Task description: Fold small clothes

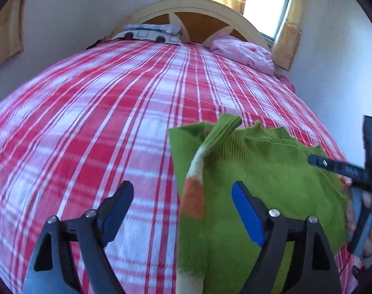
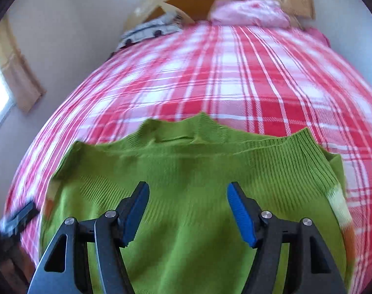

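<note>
Bright window (image 1: pixel 266 2) glare; perhaps slight blur.

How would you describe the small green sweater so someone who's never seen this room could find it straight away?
Start at the bed with the red and white plaid blanket and look at its near end, away from the headboard. The green ribbed-knit sweater lies spread there. It is the only green thing on the bed, and its sleeves carry orange and white bands.

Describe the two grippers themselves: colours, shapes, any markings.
Both look alike. The left gripper has two black angular arms with triangular cut-outs and silver round bolts at the pivots; its fingers carry blue ridged pads. The right gripper is the same build. Seen from the left camera, its black body bears a small green light and faint white lettering.
</note>
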{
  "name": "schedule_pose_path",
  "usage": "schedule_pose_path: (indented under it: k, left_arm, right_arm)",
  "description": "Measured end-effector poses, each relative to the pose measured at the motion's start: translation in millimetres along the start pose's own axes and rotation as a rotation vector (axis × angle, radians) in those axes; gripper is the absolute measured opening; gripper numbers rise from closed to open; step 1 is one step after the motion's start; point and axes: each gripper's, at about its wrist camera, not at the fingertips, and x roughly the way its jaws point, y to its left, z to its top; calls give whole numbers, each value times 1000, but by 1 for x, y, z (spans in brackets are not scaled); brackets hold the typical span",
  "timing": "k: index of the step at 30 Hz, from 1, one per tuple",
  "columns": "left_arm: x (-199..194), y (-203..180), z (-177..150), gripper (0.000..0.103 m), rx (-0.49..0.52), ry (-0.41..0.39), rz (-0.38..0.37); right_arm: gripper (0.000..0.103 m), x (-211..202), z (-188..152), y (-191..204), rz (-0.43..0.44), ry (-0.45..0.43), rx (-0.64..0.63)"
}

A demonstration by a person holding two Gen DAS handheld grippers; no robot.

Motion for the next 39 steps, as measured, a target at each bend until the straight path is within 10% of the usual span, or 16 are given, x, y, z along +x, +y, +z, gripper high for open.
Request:
schedule_pose_path:
  k: [8,19,26,39]
  left_arm:
    - [70,31,28,86,-58,107,214]
    - [4,54,-29,87,-191,76,105]
    - [-7,39,-49,87,-115,81,101]
    - [-10,32,-62,93,-50,95,148]
  right_arm:
    - [67,-30,-41,-35,-149,20,-63]
    - [67,-101,-77,-78,-163,-119,-30]
    - [68,-72,-115,-73,-180,49,-68]
    - [70,-85,-110,-47,-248,-5,-106]
